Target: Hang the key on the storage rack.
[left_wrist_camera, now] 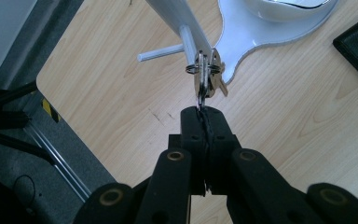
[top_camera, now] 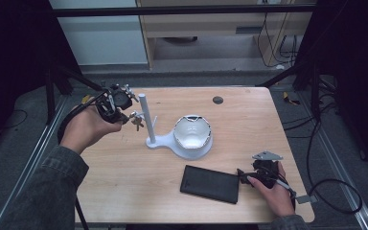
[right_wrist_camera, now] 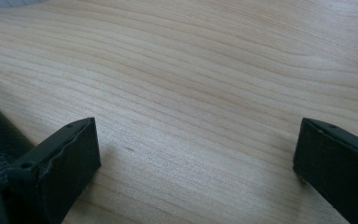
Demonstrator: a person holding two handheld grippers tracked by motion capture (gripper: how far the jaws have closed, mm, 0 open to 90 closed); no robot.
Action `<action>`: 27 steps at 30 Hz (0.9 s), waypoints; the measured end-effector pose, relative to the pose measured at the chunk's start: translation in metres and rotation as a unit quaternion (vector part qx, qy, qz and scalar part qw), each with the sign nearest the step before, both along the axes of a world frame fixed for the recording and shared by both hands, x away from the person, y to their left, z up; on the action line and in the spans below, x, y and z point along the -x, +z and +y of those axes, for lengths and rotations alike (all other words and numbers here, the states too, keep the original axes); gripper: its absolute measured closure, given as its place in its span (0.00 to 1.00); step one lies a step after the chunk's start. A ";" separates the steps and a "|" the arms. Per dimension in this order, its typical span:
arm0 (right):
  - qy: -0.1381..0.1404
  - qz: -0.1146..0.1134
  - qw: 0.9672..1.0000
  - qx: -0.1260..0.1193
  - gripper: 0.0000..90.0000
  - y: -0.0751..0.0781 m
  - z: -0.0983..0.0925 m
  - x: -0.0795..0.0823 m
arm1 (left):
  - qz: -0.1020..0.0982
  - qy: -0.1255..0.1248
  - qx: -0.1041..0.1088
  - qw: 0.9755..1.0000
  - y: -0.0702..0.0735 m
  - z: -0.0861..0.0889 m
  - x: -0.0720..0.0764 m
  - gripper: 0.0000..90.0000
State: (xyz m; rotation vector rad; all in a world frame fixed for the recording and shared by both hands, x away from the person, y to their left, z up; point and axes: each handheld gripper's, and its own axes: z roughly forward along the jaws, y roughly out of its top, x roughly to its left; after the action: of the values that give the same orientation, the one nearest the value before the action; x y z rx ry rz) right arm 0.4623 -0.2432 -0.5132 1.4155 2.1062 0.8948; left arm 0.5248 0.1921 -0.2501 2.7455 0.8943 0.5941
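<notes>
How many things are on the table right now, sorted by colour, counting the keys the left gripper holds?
White: 1, the stand with a bowl
Black: 1, the wallet
Silver: 1, the bunch of keys, clamped in the left gripper at the stand's peg
Total: 3

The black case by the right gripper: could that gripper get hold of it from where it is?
Probably yes. The right gripper rests on the table right beside the case, jaws wide open with nothing between them. It would likely need only a short shift toward the case's edge.
</notes>
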 end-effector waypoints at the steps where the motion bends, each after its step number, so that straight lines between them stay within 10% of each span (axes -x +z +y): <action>1: 0.000 0.000 1.000 0.000 0.01 0.000 0.000 0.000 | 0.001 -0.001 0.000 1.000 0.000 -0.001 -0.001 0.98; 27: -0.001 0.001 1.000 -0.001 0.01 0.000 0.001 0.001 | -0.002 0.011 0.015 1.000 0.000 -0.006 -0.013 0.98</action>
State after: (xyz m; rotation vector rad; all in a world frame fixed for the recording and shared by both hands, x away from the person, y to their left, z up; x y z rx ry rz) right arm 0.4618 -0.2424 -0.5131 1.4194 2.1062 0.8967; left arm 0.5376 0.1860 -0.2505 2.7106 0.9262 0.5851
